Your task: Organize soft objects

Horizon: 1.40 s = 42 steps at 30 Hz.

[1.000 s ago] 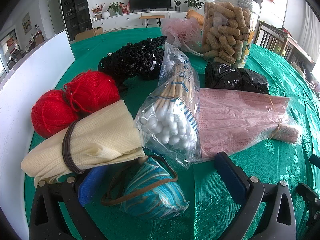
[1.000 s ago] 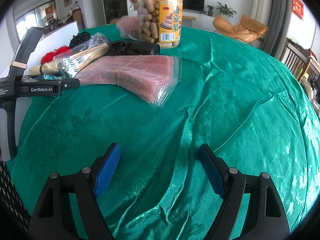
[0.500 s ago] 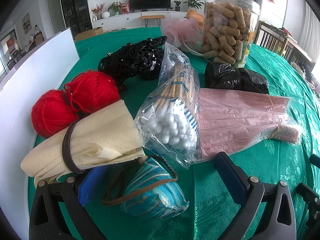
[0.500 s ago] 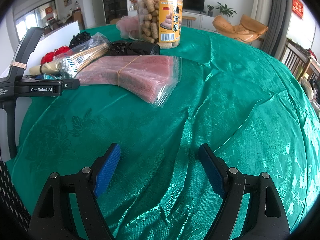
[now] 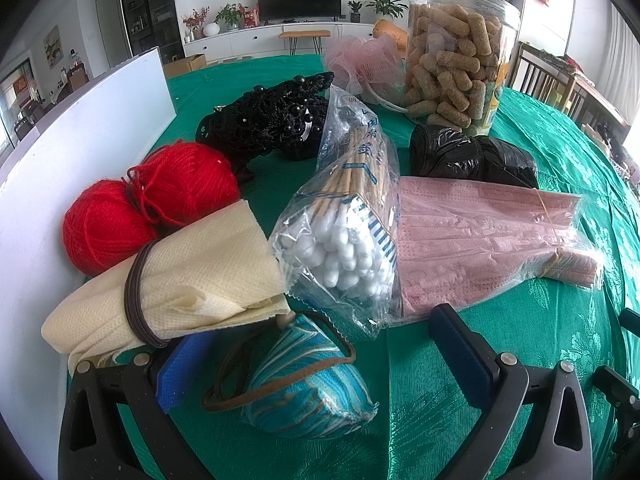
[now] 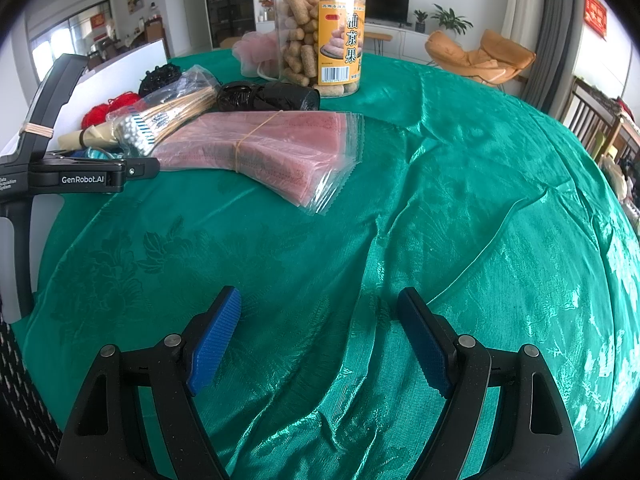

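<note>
A green cloth (image 6: pixel 460 184) covers the tabletop. A white board (image 5: pixel 60 184) stands along its left edge. At the far edge a clear jar (image 5: pixel 456 56) of snack sticks stands upright, with a pink mesh puff (image 5: pixel 364 60) just to its left.

The soft things lie packed together in the left half of the tabletop. A pack of pink masks (image 5: pixel 488 236), bound with a rubber band, lies flat nearest the middle. A black bag roll (image 5: pixel 472 152) lies between the masks and the jar. A bag of cotton swabs (image 5: pixel 352 220) leans across the masks' left end, cotton tips toward the near edge. A rolled cream cloth (image 5: pixel 176 276), cinched with a brown band, lies left of the swabs. Two red yarn balls (image 5: pixel 152 204) sit touching each other between the cream cloth and the board. A black crochet piece (image 5: pixel 272 120) with beads lies beyond the yarn. A teal striped pouch (image 5: pixel 308 384) with a brown cord lies nearest the near edge, just in front of the cream cloth.

The left gripper (image 5: pixel 320 364) is spread wide, its fingers on either side of the pouch; I cannot tell whether the left pad touches it. The right gripper (image 6: pixel 320 340) is also spread wide and holds nothing, over bare cloth near the near edge, well apart from the pile.
</note>
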Available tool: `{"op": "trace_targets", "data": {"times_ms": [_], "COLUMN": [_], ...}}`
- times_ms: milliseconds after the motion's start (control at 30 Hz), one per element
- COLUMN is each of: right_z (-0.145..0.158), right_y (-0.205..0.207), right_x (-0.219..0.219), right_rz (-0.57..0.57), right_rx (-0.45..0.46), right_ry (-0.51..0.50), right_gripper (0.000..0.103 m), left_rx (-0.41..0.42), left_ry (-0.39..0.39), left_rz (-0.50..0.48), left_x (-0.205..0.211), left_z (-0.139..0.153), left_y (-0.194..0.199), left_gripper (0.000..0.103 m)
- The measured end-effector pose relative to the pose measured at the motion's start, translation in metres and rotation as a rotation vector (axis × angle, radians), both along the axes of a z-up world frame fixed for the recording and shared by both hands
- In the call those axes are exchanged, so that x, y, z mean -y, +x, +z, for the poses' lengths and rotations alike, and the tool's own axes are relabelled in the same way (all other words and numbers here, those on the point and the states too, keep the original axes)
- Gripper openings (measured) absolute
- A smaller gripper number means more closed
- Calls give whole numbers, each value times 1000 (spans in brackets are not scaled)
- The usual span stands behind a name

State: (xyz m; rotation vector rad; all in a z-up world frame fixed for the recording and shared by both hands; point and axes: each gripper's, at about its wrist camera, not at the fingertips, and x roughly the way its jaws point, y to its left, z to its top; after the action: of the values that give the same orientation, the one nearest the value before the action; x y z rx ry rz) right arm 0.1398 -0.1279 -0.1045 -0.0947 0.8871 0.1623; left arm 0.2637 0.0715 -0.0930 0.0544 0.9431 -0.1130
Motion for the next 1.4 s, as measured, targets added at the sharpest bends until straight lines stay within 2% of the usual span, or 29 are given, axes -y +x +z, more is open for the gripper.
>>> {"op": "trace_targets", "data": {"times_ms": [1400], "right_z": [3], "right_y": [-1], "right_x": [-3], "right_rz": [-1], "right_rx": [1], "right_ry": [2], "right_gripper": [83], "left_rx": [0], "left_ry": [0], "left_rz": [-2], "left_x": [0], "left_z": [0], "left_y": [0], "left_gripper": [103]}}
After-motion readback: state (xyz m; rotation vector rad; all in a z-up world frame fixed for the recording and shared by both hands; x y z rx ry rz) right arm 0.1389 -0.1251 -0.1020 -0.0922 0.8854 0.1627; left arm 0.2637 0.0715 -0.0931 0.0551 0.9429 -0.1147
